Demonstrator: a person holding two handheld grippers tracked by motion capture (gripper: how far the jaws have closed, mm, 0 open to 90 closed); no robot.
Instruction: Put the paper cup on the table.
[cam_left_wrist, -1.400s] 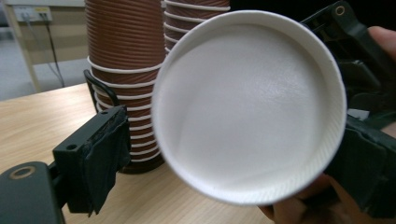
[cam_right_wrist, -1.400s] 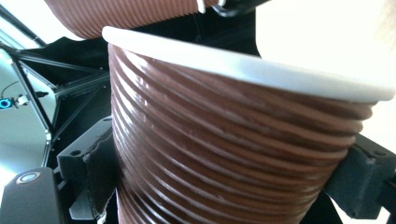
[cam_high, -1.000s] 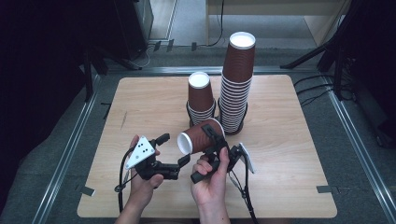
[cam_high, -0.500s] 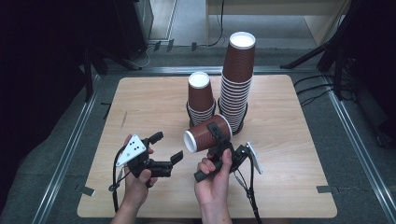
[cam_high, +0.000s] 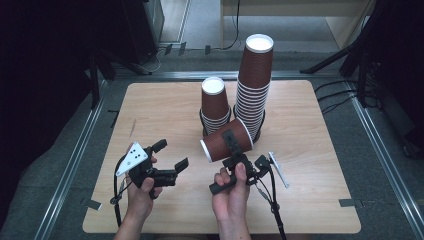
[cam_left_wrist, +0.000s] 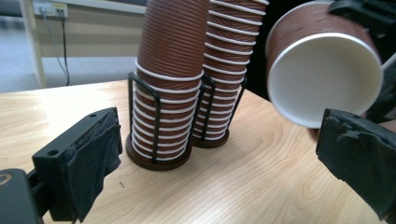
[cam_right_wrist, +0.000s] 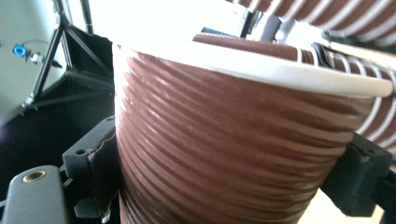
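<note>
Our two grippers (cam_high: 170, 155) (cam_high: 231, 147) are black with soft black pads (cam_left_wrist: 95, 163). One has a grey plate (cam_high: 131, 158) with black dots. Thin black cables (cam_high: 272, 210) hang off them.

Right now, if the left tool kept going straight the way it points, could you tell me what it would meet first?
Probably the shorter stack of cups in its wire holder, dead ahead between the open left tool jaws. The held cup hangs off to the side, nearer; depth is hard to judge.

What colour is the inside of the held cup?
White inside the cup, brown ribbed outside; the left gripper view shows it best.
</note>
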